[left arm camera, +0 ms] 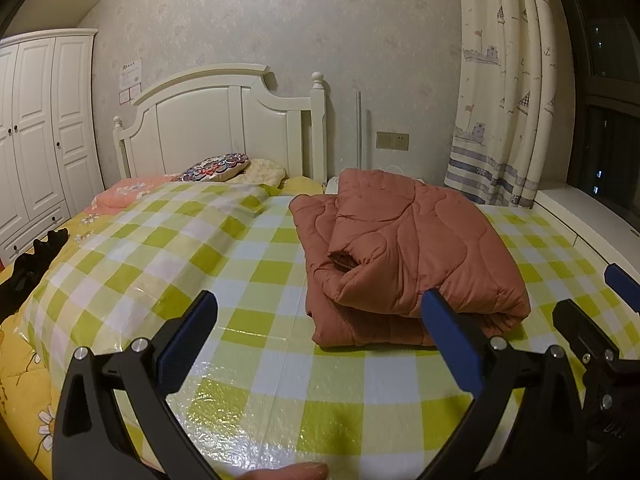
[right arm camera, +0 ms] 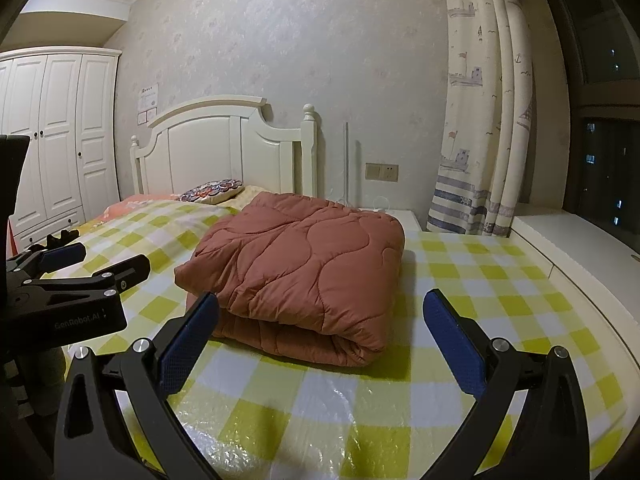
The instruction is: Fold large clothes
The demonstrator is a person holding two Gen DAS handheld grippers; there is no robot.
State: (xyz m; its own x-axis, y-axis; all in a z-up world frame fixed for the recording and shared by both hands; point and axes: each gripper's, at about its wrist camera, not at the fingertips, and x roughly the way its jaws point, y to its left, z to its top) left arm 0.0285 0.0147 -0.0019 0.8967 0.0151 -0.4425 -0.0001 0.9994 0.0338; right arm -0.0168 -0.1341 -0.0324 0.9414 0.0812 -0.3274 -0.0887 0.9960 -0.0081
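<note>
A rust-red quilted padded garment (left arm camera: 404, 252) lies folded into a thick bundle on the green-and-white checked plastic sheet (left arm camera: 248, 280) that covers the bed. It also shows in the right wrist view (right arm camera: 300, 268). My left gripper (left arm camera: 320, 316) is open and empty, just in front and to the left of the bundle. My right gripper (right arm camera: 320, 316) is open and empty, just in front of the bundle. The right gripper shows at the right edge of the left wrist view (left arm camera: 600, 312), and the left gripper at the left of the right wrist view (right arm camera: 96, 264).
A white headboard (left arm camera: 224, 120) and pillows (left arm camera: 224, 168) are at the far end of the bed. A white wardrobe (left arm camera: 36, 128) stands far left. A black garment (left arm camera: 28, 268) lies at the bed's left edge. A curtain (left arm camera: 508, 80), white ledge (right arm camera: 568, 248) and dark window are on the right.
</note>
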